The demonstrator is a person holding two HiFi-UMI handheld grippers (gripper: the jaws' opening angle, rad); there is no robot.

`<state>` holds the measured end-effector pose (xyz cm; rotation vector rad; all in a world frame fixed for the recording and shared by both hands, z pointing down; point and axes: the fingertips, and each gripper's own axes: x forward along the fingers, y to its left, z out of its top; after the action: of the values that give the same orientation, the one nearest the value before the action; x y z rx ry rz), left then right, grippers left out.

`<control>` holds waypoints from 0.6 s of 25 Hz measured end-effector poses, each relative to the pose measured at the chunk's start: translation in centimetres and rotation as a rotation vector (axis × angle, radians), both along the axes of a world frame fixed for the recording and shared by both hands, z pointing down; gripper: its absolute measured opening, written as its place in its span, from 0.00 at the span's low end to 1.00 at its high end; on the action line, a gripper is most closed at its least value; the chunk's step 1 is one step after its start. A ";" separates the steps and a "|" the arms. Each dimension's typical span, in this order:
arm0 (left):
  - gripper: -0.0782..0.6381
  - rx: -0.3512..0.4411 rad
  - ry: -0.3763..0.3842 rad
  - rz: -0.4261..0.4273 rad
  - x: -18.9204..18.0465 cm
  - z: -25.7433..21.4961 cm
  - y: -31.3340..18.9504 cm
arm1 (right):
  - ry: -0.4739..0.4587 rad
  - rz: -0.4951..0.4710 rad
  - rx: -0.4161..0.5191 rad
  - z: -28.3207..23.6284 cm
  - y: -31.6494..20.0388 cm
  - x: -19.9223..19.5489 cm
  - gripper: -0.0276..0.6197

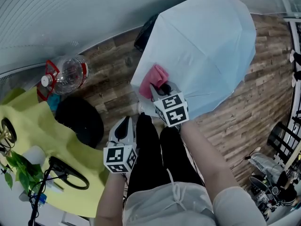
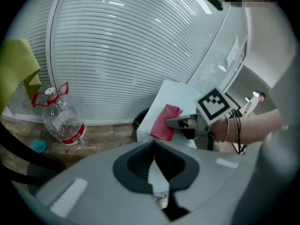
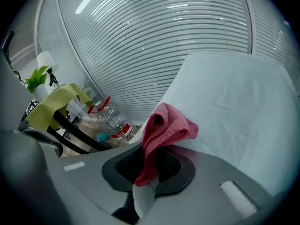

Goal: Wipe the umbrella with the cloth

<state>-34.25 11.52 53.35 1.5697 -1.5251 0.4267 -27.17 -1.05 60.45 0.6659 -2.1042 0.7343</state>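
Note:
An open pale blue umbrella (image 1: 202,46) lies on its side on the wood floor, its canopy facing me. My right gripper (image 1: 157,89) is shut on a pink-red cloth (image 1: 154,77) and presses it against the canopy's lower left panel. In the right gripper view the cloth (image 3: 164,130) bunches out from between the jaws onto the umbrella (image 3: 234,107). My left gripper (image 1: 126,126) hangs lower, beside the person's black-clad legs, shut and holding nothing. The left gripper view shows the cloth (image 2: 166,122), the right gripper (image 2: 180,123) and the umbrella's edge (image 2: 173,95) ahead.
A large clear water bottle (image 1: 68,74) with a red cap and handle lies on the floor at left. A yellow-covered table (image 1: 42,135) with a plant (image 1: 19,166) stands lower left, a round black seat (image 1: 80,121) beside it. A cluttered rack (image 1: 282,164) lines the right edge. White blinds fill the back.

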 end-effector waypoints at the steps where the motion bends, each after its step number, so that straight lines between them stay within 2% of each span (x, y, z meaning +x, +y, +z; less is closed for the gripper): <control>1: 0.12 0.000 0.000 0.007 0.4 0.0 0.0 | -0.003 0.004 -0.001 -0.1 0.0 0.6 0.13; 9: 0.12 0.003 -0.006 0.071 4.2 0.4 -1.6 | -0.030 0.054 0.007 -0.8 -0.6 5.9 0.13; 15: 0.12 0.036 -0.002 0.127 8.2 0.0 -3.7 | -0.053 0.092 0.017 -1.7 -0.7 9.8 0.13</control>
<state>-26.02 7.82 53.32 1.7007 -1.4460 0.4750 -17.37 -1.77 58.75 0.7647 -2.1416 0.7932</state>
